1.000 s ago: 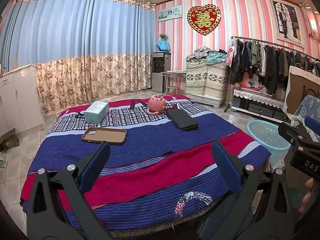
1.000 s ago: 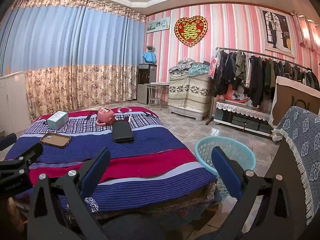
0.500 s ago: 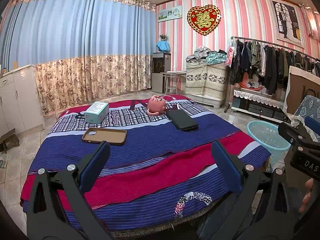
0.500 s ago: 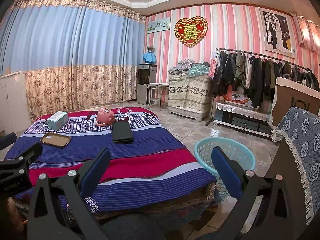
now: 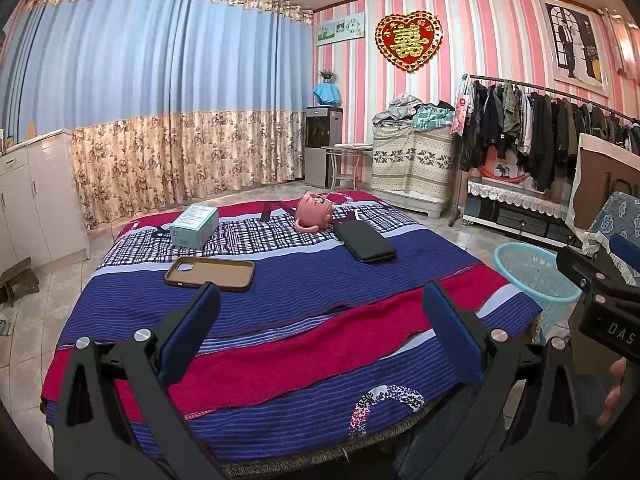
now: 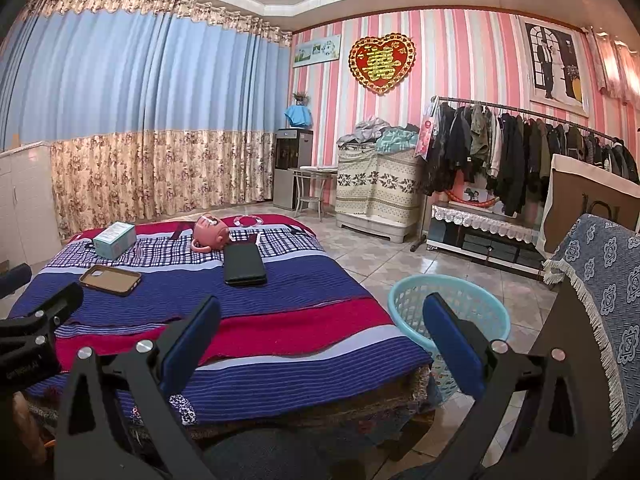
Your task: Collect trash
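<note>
Striped bed (image 5: 280,320), basket (image 6: 448,308) beside its edge, hand-held grippers spread wide

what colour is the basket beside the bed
Light turquoise blue, with a lattice wall. The basket shows best in the right wrist view.

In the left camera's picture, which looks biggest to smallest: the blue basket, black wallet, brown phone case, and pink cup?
1. Blue basket, though partly hidden.
2. Brown phone case and black wallet: too alike to rank, and the case lies nearer.
3. Pink cup, smallest, but farthest away.
</note>
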Action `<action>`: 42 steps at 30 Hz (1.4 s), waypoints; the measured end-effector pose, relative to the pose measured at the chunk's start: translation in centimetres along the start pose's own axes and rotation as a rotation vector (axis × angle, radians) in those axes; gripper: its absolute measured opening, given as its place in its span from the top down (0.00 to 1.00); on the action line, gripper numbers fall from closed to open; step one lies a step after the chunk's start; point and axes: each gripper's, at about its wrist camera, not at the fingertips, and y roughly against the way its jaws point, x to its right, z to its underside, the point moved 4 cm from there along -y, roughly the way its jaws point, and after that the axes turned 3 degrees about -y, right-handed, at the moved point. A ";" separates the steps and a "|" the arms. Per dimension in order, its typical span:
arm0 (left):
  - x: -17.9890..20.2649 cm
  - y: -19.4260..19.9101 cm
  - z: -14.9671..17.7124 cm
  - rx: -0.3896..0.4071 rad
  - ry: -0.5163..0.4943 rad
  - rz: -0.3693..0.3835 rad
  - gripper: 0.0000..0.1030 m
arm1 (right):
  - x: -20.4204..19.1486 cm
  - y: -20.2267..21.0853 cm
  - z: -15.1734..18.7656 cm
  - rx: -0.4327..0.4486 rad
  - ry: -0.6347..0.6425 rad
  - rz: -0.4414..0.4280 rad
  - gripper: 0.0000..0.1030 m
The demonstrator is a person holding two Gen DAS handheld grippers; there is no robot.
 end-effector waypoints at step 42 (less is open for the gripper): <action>0.0 -0.1 0.1 0.006 -0.006 -0.009 0.05 | 0.6 -0.2 0.1 0.000 -0.007 0.004 0.04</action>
